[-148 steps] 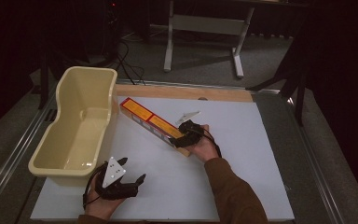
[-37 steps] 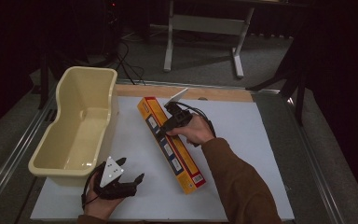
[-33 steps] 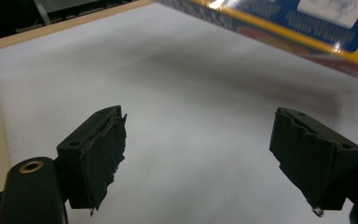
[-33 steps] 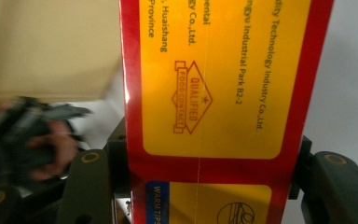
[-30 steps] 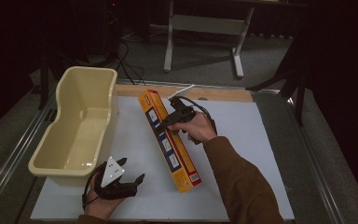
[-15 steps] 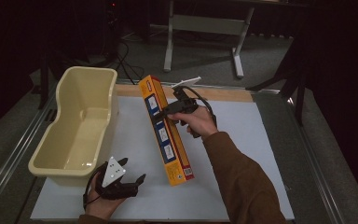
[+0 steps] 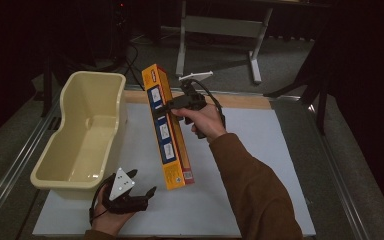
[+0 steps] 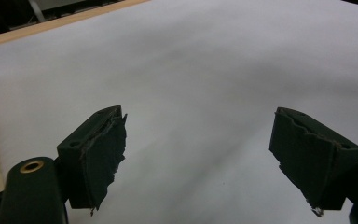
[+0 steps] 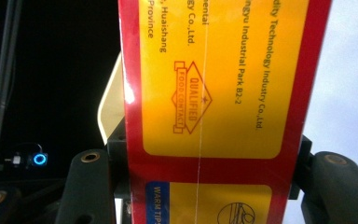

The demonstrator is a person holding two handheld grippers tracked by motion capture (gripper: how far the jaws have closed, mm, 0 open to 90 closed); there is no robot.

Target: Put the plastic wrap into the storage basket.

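Observation:
A long yellow and red box point(image 7: 166, 131) hangs tilted in the air over the white table, its upper end toward the far side. My right gripper point(image 7: 172, 106) is shut on it near that upper end. In the right gripper view the box point(image 9: 219, 93) sits pinched between both jaws, with printed text on its face. My left gripper point(image 7: 139, 186) rests low at the front left of the table, open with nothing between its fingers. The left gripper view has the left gripper point(image 8: 214, 158) with its jaws wide apart above bare white table.
A cream plastic tub point(image 7: 107, 100) stands at the left of the white table top point(image 7: 260, 150), just left of the lifted box. A wooden strip point(image 7: 240, 100) runs along the far edge. Metal rails point(image 7: 340, 190) flank the table. A stand point(image 7: 220, 25) sits behind.
The right gripper has lifted the box off the table and swung it leftward, closer to the tub, tilting it steeper. The left gripper has stayed in place, open.

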